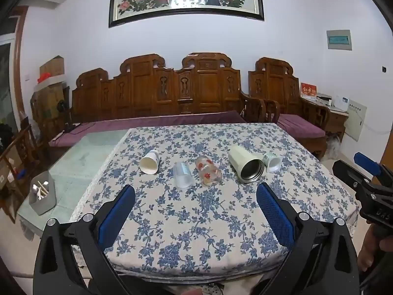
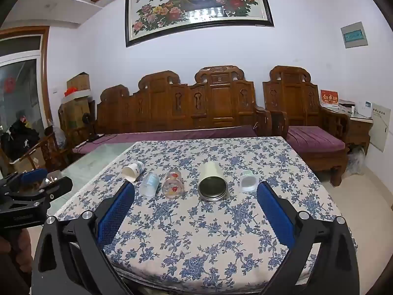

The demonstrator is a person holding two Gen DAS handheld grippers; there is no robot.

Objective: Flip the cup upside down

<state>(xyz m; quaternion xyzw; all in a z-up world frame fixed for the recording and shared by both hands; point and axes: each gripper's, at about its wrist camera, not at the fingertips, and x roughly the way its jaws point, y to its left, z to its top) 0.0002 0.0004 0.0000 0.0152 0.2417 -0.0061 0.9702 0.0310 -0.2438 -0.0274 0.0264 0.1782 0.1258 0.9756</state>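
Several cups lie on their sides in a row on the floral tablecloth [image 1: 196,221], mouths toward me: a white paper cup [image 1: 149,162] [image 2: 133,170], a clear plastic cup [image 1: 183,174] [image 2: 149,184], a glass with red flowers [image 1: 208,170] [image 2: 172,184], a cream tumbler with a steel inside [image 1: 246,164] [image 2: 212,182], and a small white-green cup [image 1: 272,162] [image 2: 248,180]. My left gripper [image 1: 195,191] is open and empty, short of the cups. My right gripper [image 2: 195,191] is open and empty too; it also shows in the left wrist view [image 1: 368,172].
A grey holder with chopsticks [image 1: 42,193] stands on the bare glass tabletop left of the cloth. A carved wooden sofa [image 1: 176,93] with purple cushions stands behind the table. The left gripper body shows at the left edge of the right wrist view [image 2: 27,189].
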